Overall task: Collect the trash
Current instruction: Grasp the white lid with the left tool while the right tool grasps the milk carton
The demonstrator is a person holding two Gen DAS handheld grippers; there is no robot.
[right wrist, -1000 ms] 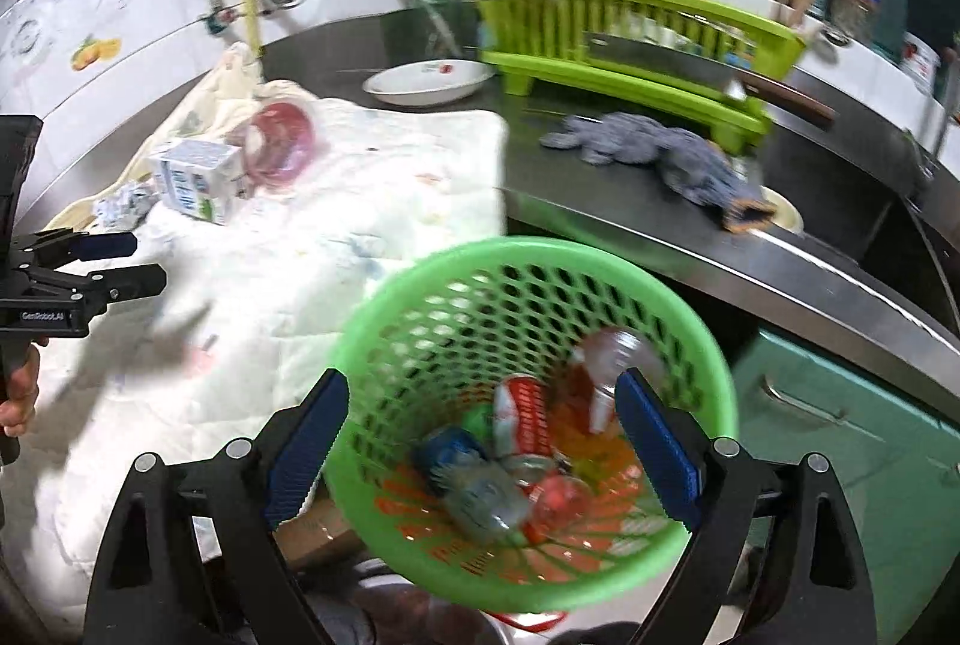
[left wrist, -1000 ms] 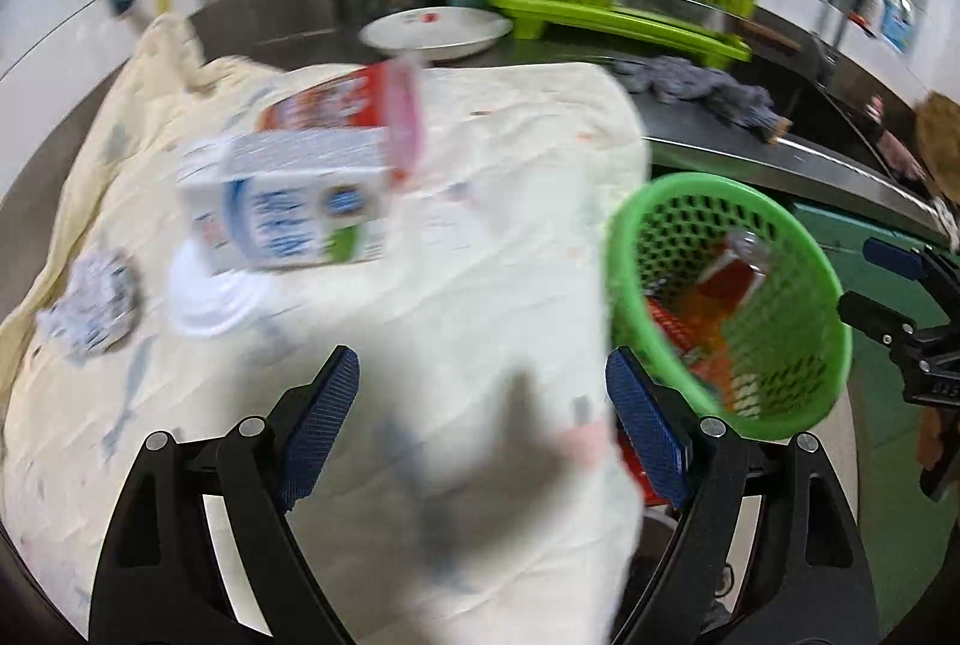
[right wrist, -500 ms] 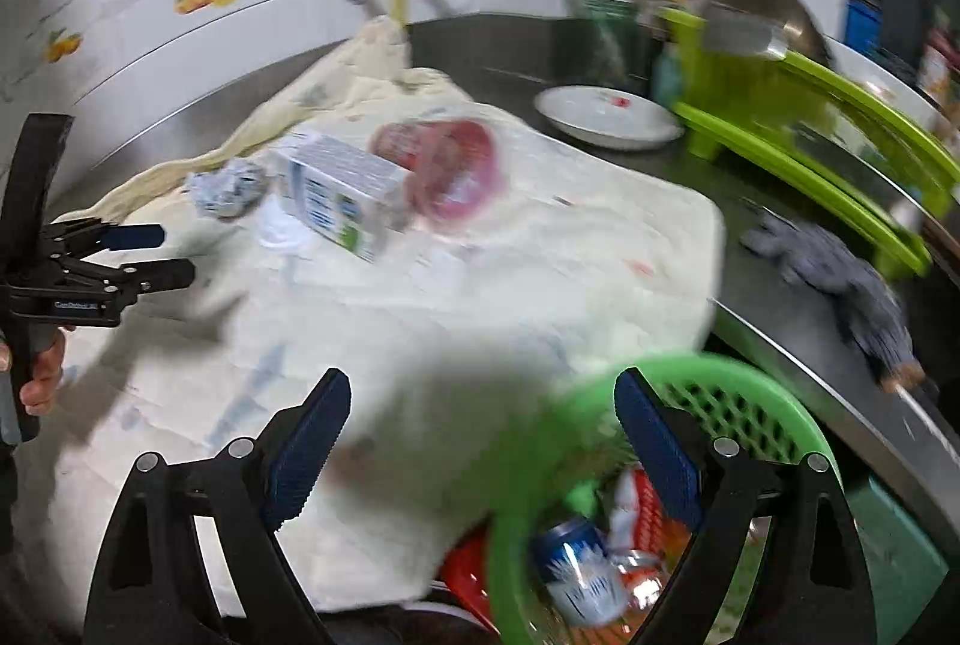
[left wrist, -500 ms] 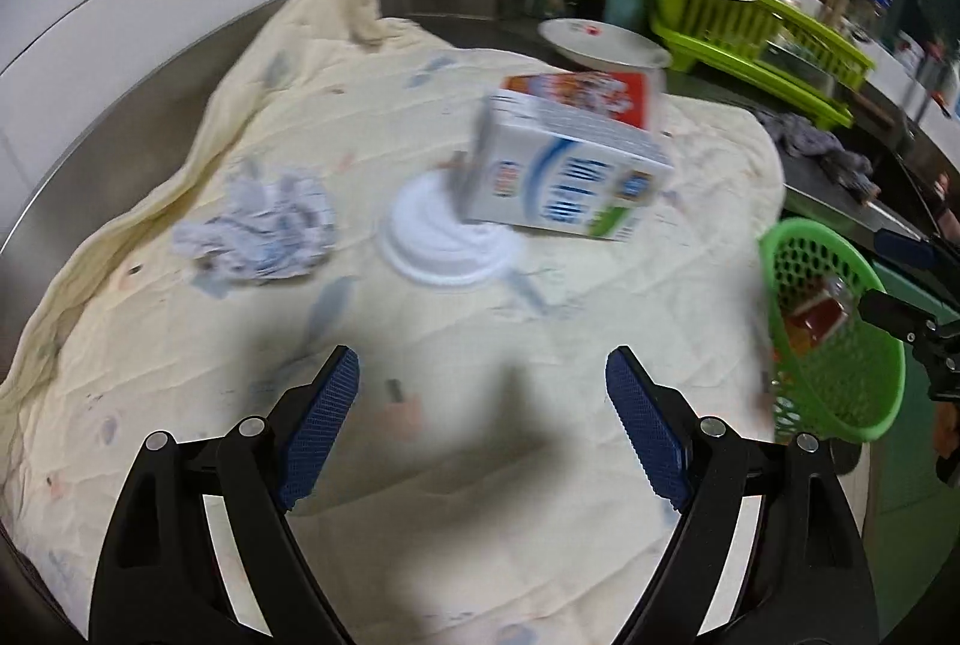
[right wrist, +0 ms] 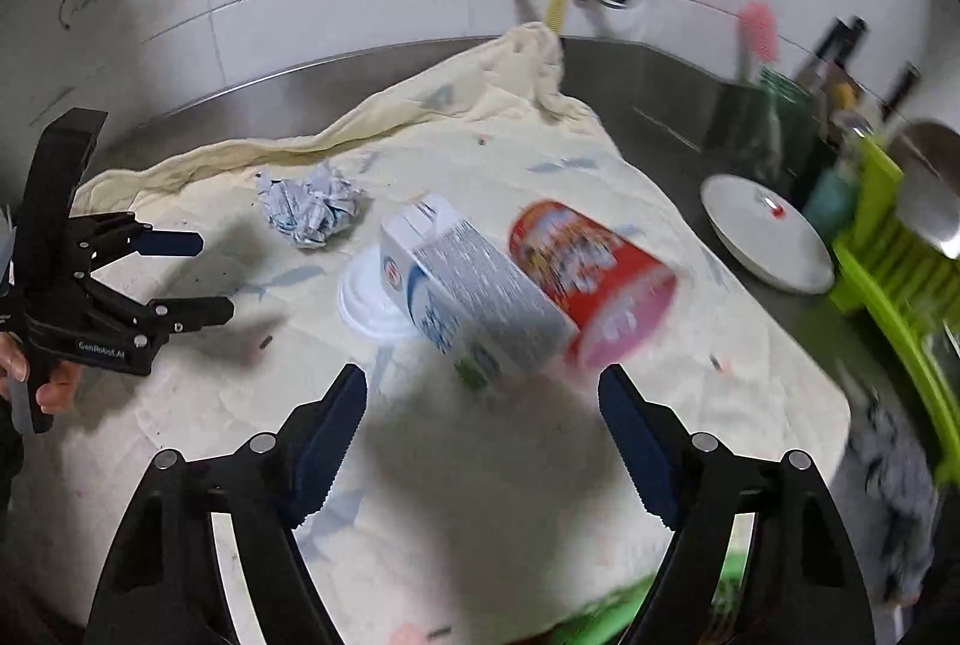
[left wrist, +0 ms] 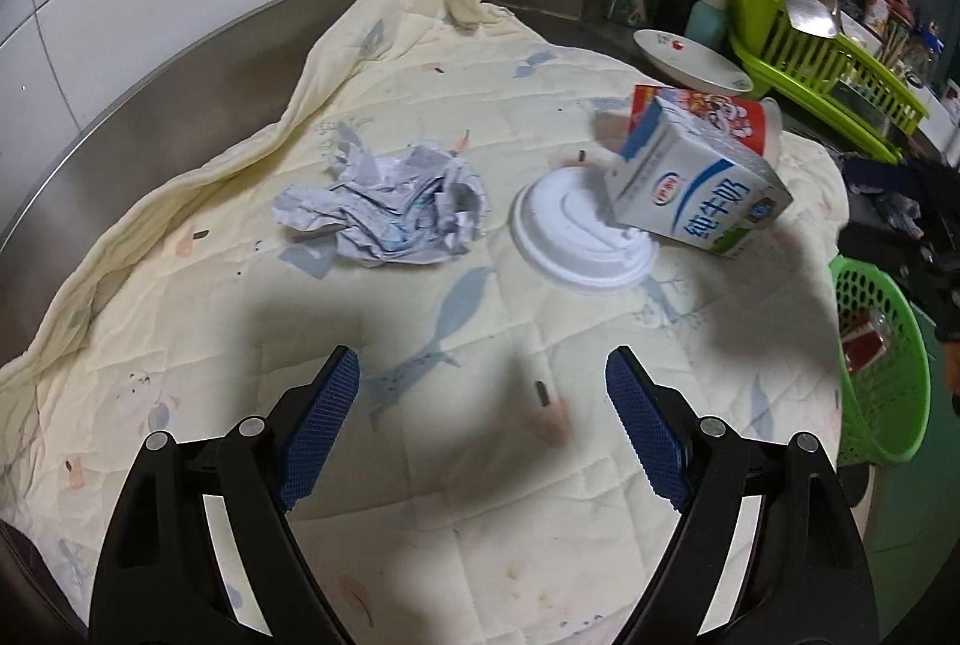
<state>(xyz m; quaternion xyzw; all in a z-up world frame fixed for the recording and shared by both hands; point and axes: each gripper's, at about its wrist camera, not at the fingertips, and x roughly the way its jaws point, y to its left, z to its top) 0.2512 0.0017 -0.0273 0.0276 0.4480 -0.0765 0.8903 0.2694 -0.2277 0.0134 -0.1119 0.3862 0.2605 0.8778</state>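
Both grippers hang over a cream quilted cloth (left wrist: 240,249) spread across a steel counter, and neither holds anything. The left gripper (left wrist: 483,429) has its 2 blue-padded fingers (left wrist: 321,417) spread wide apart above bare cloth; from the right wrist view it appears at the left edge (right wrist: 192,279), gripped by a hand (right wrist: 42,381), its jaws parted there too. The right gripper (right wrist: 483,441) is likewise spread wide, with the trash lying just ahead of its fingertips. 4 pieces of trash sit on the cloth. A crumpled paper (left wrist: 390,213) lies by itself toward the left. A white plastic lid (left wrist: 579,237) lies flat near the middle, and a milk carton (left wrist: 696,189) rests tilted with 1 end on the lid's right edge. Behind and touching the carton, a red cup (right wrist: 594,279) lies on its side with its mouth turned toward the right gripper. A green basket (left wrist: 888,393) stands off the cloth's right edge, with red trash showing through its mesh; its rim also peeks in at the bottom of the right wrist view. Farther back on the counter are a white plate (left wrist: 690,60) and a green dish rack (left wrist: 828,63), and a grey rag (right wrist: 900,471) lies on the steel to the right of the cloth.
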